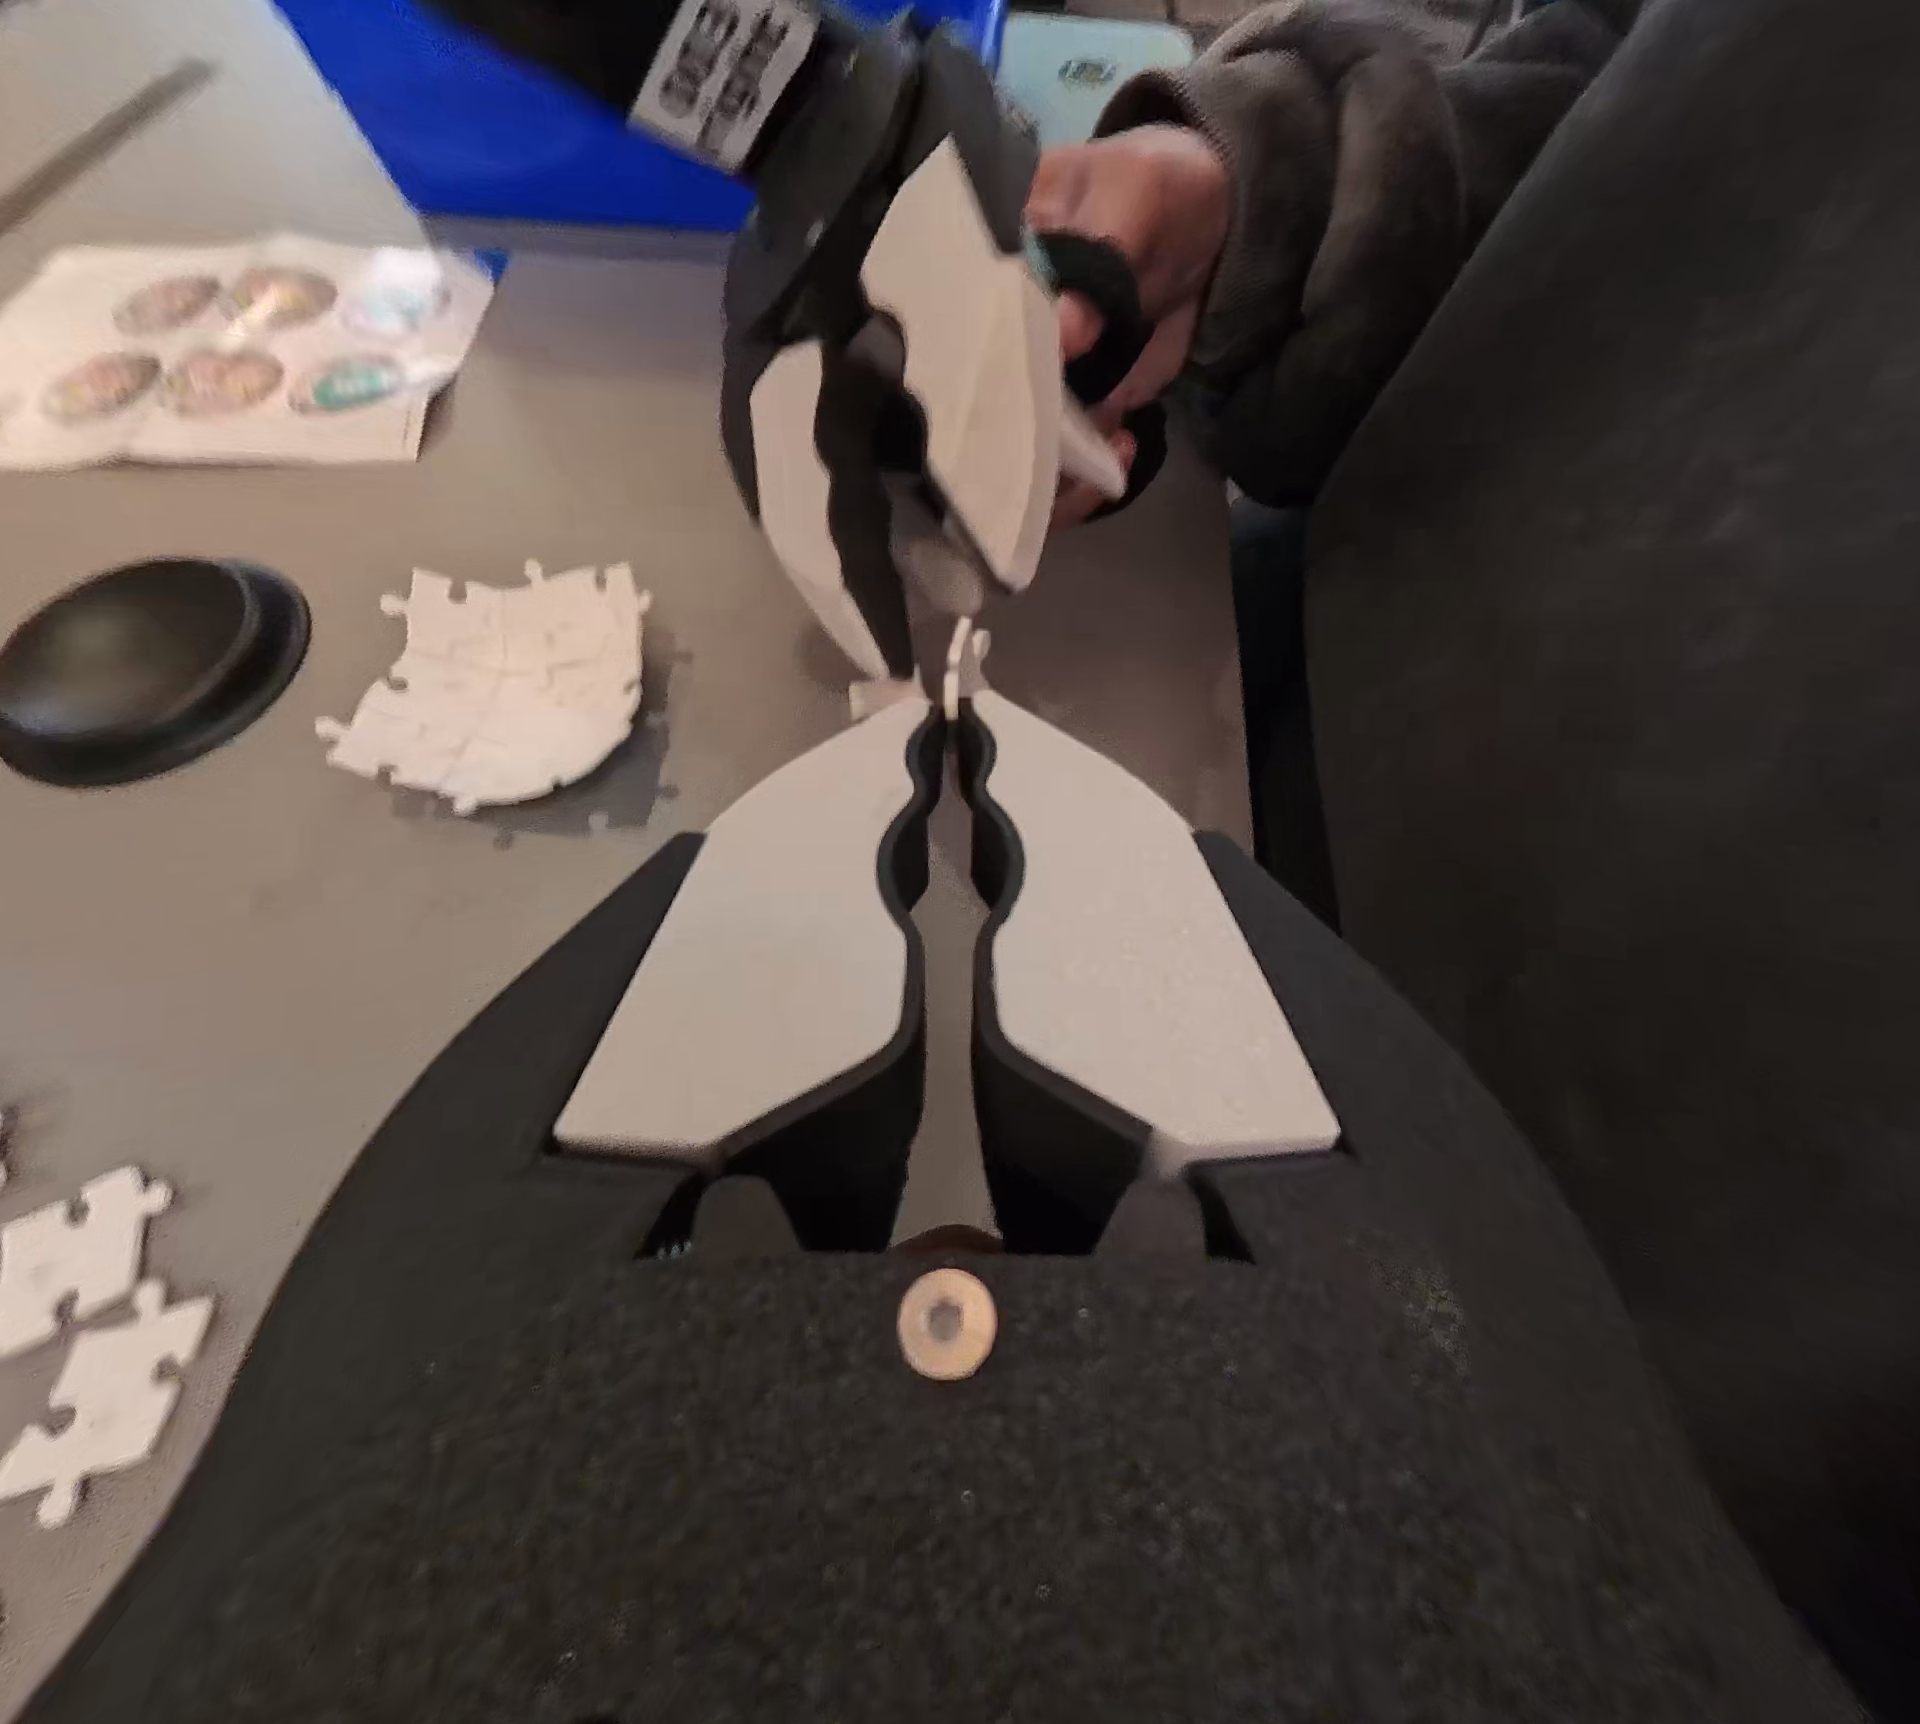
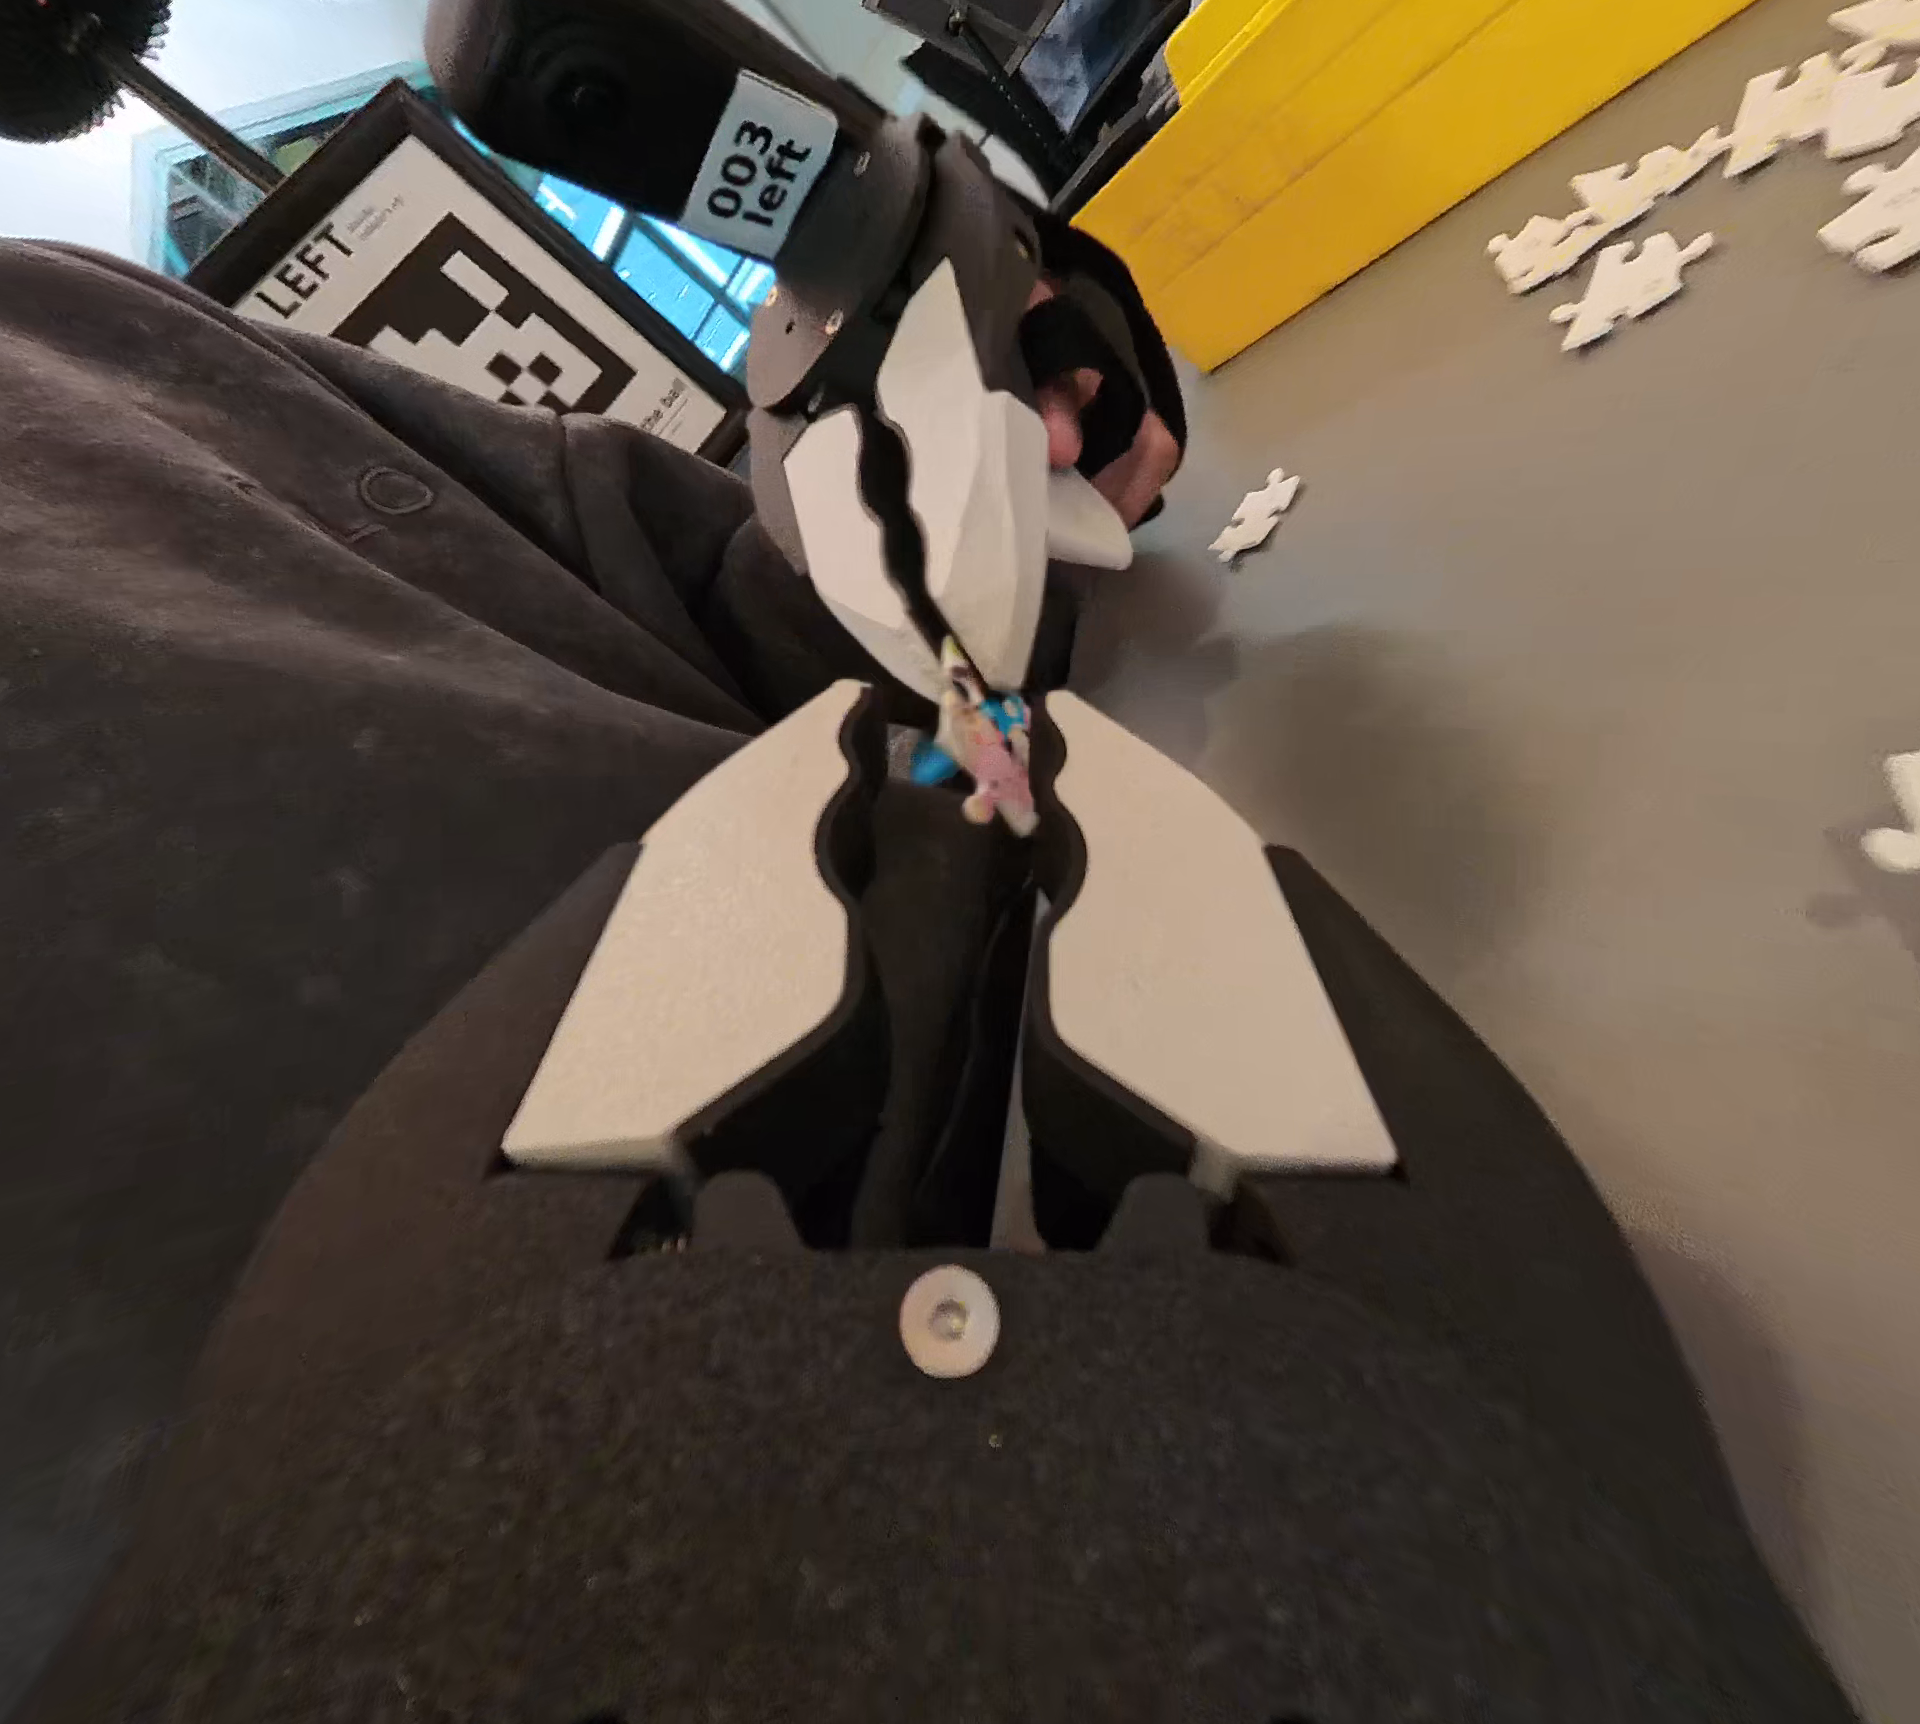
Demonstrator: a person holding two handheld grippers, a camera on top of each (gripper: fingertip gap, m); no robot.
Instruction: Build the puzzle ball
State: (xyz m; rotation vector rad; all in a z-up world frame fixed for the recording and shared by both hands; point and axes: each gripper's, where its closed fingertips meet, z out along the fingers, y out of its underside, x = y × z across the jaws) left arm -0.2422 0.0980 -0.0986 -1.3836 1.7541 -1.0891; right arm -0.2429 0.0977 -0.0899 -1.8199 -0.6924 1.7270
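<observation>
My left tool (image 1: 948,716) was pressed nearly together, pinching the edge of a thin white puzzle piece (image 1: 961,661) at its tips above the grey bench (image 1: 260,947). My right tool (image 1: 925,625) came down from above to meet it, its tips closed on the same piece from the other end. In the right wrist view my right tool (image 2: 961,718) showed a gap farther back between its fingers, with the piece's printed, colourful face (image 2: 987,755) caught near the tips, and the left tool (image 2: 961,651) gripped it from the far side. On the bench to the left lay a curved white section of joined puzzle pieces (image 1: 499,698), printed side down, beside a round black dish (image 1: 145,666). Farther back sat a sheet with oval stickers (image 1: 229,355) and a blue bin (image 1: 582,85). A few loose white pieces (image 1: 83,1311) rested near the bench's close edge. The right wrist view showed more loose white pieces (image 2: 1704,188) scattered over the grey surface beside a yellow bin (image 2: 1455,64). A framed black-and-white marker card (image 2: 468,313) stood behind my dark grey sleeve (image 2: 312,635). The room behind was blurred, with stands and chair legs on the floor.
</observation>
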